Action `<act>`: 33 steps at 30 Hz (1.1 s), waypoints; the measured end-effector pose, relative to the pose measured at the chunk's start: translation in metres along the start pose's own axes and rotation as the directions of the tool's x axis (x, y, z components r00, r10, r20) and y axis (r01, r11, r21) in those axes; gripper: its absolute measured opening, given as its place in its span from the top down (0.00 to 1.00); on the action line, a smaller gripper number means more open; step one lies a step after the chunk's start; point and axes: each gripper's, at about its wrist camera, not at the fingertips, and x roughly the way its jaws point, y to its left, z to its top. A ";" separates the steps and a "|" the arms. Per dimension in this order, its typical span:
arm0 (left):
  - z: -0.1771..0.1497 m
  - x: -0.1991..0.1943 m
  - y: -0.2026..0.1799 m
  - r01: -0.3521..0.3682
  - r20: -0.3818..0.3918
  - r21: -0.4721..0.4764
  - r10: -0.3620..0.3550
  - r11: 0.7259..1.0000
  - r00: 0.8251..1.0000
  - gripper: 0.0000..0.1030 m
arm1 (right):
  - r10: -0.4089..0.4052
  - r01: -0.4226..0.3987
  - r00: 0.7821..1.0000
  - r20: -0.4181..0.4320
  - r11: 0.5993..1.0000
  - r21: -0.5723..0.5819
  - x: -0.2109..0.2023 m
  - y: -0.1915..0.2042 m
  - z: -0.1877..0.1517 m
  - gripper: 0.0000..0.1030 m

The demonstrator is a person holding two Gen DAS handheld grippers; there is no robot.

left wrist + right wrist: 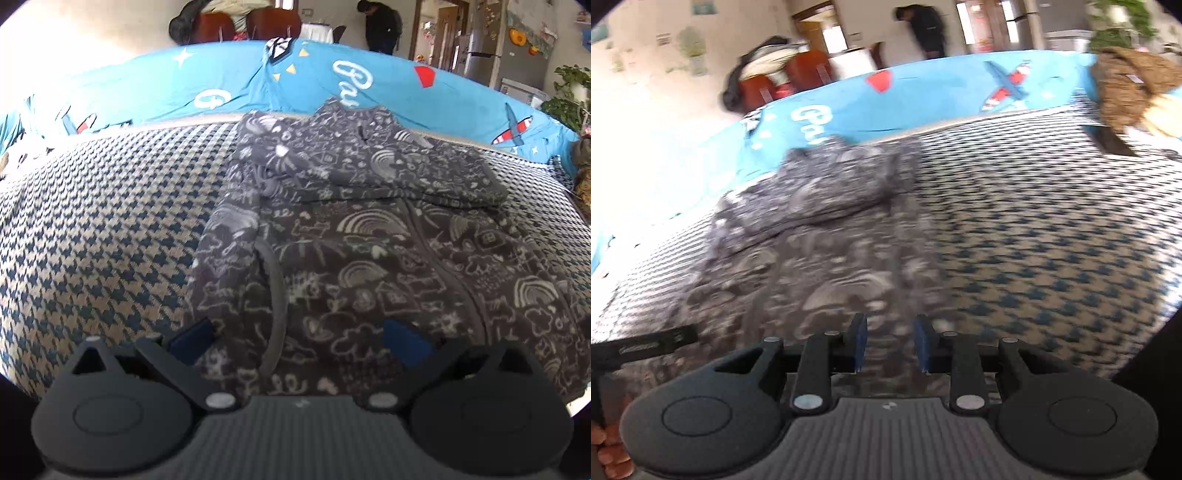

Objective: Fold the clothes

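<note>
Left wrist view: broad surface under a blue-and-cream houndstooth woven cover (92,229) — whether bed or worktop I cannot tell. Behind it, a bright blue printed sheet with planes and white lettering (229,85). On the cover lies a dark grey fleece garment with pale rainbow and doodle print (351,258), spread flat at the near end, its far part folded over into a thicker layer toward the blue sheet. Left hand-held gripper (299,341) sits low over the near edge of the garment, blue-padded fingers spread wide; fleece shows between them, pads not pressing it.

Right wrist view, blurred: same garment (820,229) on the left half of the frame, houndstooth cover (1052,240) on the right. Right hand-held gripper (891,345) — jaws narrowed, a clear gap left, fabric beneath; whether they pinch it I cannot tell. Fingertips of a hand (609,454) at lower left corner.
</note>
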 end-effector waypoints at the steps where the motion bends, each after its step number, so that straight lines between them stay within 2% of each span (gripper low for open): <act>1: 0.000 0.000 -0.003 0.004 0.002 0.013 -0.004 1.000 1.000 0.00 | 0.016 -0.016 1.000 0.001 1.000 -0.013 0.002 0.004 0.000 0.73; 5: -0.003 0.003 -0.013 0.010 -0.024 0.047 -0.009 0.999 1.000 0.00 | 0.062 -0.062 0.998 -0.034 0.998 -0.020 0.013 0.016 -0.001 0.73; 10: -0.008 0.012 -0.018 -0.009 -0.071 0.071 0.014 0.997 0.997 0.00 | -0.014 0.013 0.991 -0.131 1.000 -0.013 0.033 0.018 -0.006 0.72; 14: -0.010 0.015 -0.017 -0.010 -0.082 0.067 0.015 0.998 0.996 0.00 | -0.032 0.026 0.992 -0.126 0.999 -0.042 0.033 0.024 -0.007 0.71; 29: -0.010 0.017 -0.017 -0.009 -0.086 0.076 0.015 0.997 0.996 0.00 | -0.029 0.025 0.990 -0.138 0.999 -0.025 0.037 0.019 -0.006 0.70; 33: -0.010 0.017 -0.017 -0.011 -0.084 0.078 0.017 0.997 0.996 0.00 | -0.029 0.025 0.990 -0.136 0.999 -0.033 0.037 0.021 -0.007 0.67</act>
